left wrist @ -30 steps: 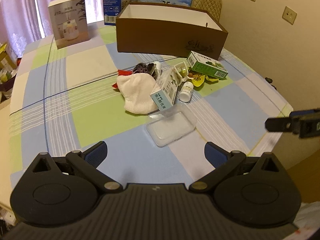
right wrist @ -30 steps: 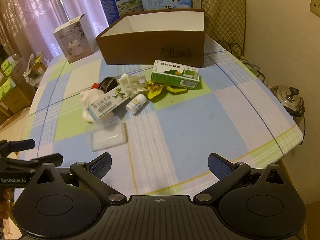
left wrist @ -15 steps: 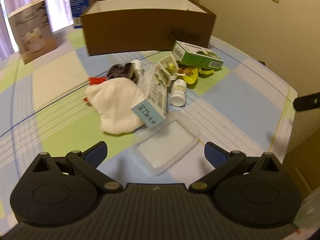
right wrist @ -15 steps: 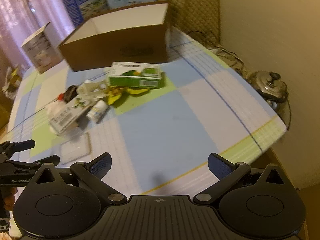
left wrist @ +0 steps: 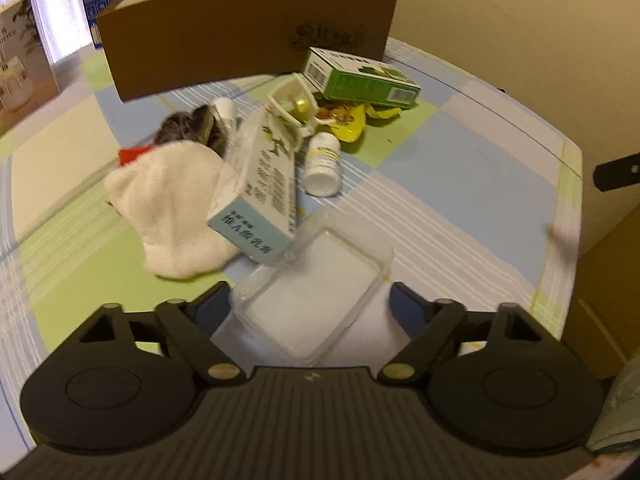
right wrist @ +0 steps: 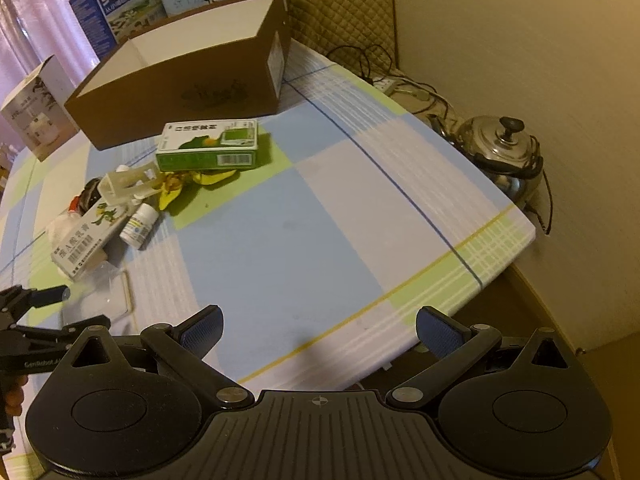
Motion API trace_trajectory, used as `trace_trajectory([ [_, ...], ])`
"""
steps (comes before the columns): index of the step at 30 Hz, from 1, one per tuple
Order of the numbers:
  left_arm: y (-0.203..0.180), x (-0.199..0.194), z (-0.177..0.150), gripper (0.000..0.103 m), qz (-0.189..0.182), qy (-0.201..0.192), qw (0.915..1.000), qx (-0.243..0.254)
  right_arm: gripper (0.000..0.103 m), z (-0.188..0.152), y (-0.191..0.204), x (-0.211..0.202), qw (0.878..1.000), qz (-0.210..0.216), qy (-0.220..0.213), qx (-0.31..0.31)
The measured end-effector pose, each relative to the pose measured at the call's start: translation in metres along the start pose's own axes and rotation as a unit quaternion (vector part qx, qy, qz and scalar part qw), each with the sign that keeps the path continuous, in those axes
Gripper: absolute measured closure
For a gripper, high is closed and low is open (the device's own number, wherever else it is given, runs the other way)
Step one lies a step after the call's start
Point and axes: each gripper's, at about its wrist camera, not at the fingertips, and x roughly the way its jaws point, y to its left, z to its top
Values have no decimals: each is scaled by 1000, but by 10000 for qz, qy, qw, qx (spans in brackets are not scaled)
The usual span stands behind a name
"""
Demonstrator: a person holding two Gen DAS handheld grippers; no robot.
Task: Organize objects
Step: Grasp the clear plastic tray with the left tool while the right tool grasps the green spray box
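**Left gripper closed in on the clear case; right gripper hung back**

Over the last second I had brought the left gripper [left wrist: 310,304] forward and low, so the clear plastic case [left wrist: 316,296], which had lain well ahead of the fingers, now sat between them at the bottom centre of the left wrist frame; the fingers stood wide apart, one on each side of the case, gripping nothing, and I could not tell whether either touched it; I judged this the approach to a first pick, with the closing still to come.

Reading the left wrist frame from left to right: the white cloth [left wrist: 172,208] lay at centre left; the pale blue carton [left wrist: 260,184] leaned across it, its near end just over the case's far corner; the white pill bottle [left wrist: 322,160] lay on its side beside that; the green box [left wrist: 360,78] sat at upper right; the brown cardboard box [left wrist: 248,32] stretched across the top, open and apparently the destination.

The right wrist frame showed what the left could not: the right gripper [right wrist: 320,328], fingers open and empty, over bare tablecloth [right wrist: 320,240] near the table's edge, well apart from the pile; a steel kettle [right wrist: 500,148] at the right of the frame, beyond the table; and the left gripper seen from outside at lower left, beside the case; only the left wrist frame showed the case framed by fingers.
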Motion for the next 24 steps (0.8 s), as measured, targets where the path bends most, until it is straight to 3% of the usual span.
trace_trajectory([
  [2,-4,0,-3,40,-153,116,9997,-129,2,0,-2,1,10000,-12,20,2],
  [9,-27,-3,-2,42,-300,182,9987,-375,2,2,-6,6,10000,-22,72,-15],
  [17,-38,18,21,42,-69,393,9985,-375,2,5,-14,12,9999,0,153,5],
  [24,-42,31,31,50,156,554,9972,-479,2,14,-27,20,9998,19,186,40],
])
